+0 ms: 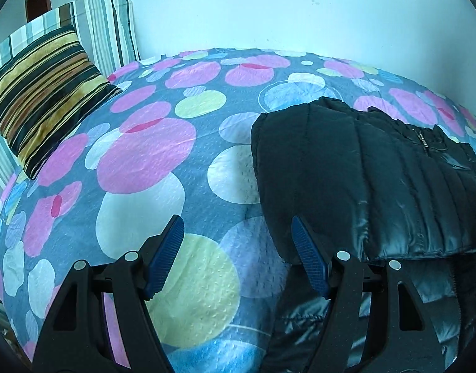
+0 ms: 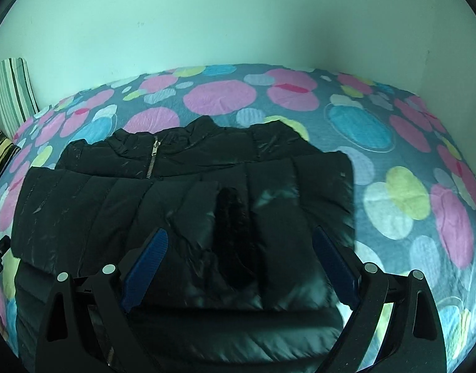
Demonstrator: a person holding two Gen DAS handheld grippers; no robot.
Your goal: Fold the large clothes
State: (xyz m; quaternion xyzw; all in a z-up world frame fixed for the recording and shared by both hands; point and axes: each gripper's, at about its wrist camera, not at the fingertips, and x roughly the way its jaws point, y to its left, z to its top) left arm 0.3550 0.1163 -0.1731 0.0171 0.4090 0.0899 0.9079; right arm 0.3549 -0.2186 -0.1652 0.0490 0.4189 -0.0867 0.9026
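A black puffer jacket (image 2: pixel 175 202) lies flat on the bed, collar and zipper (image 2: pixel 154 155) toward the wall, both sleeves folded in over its front. My right gripper (image 2: pixel 241 267) hovers open above the jacket's lower middle, its blue pads (image 2: pixel 144 267) wide apart and gripping nothing. In the left wrist view the jacket (image 1: pixel 362 171) fills the right side, with a sleeve laid across it. My left gripper (image 1: pixel 238 255) is open over the bedspread just beside the jacket's left edge. Its right pad (image 1: pixel 309 258) stands in front of that edge, and nothing is between the pads.
The bedspread (image 1: pixel 160 155) is grey-blue with pink, white, yellow and blue circles. A dark striped pillow (image 1: pixel 45 93) leans at the far left against a striped cushion (image 1: pixel 107 31). Pale walls (image 2: pixel 238 25) close off the bed's far side and its right corner.
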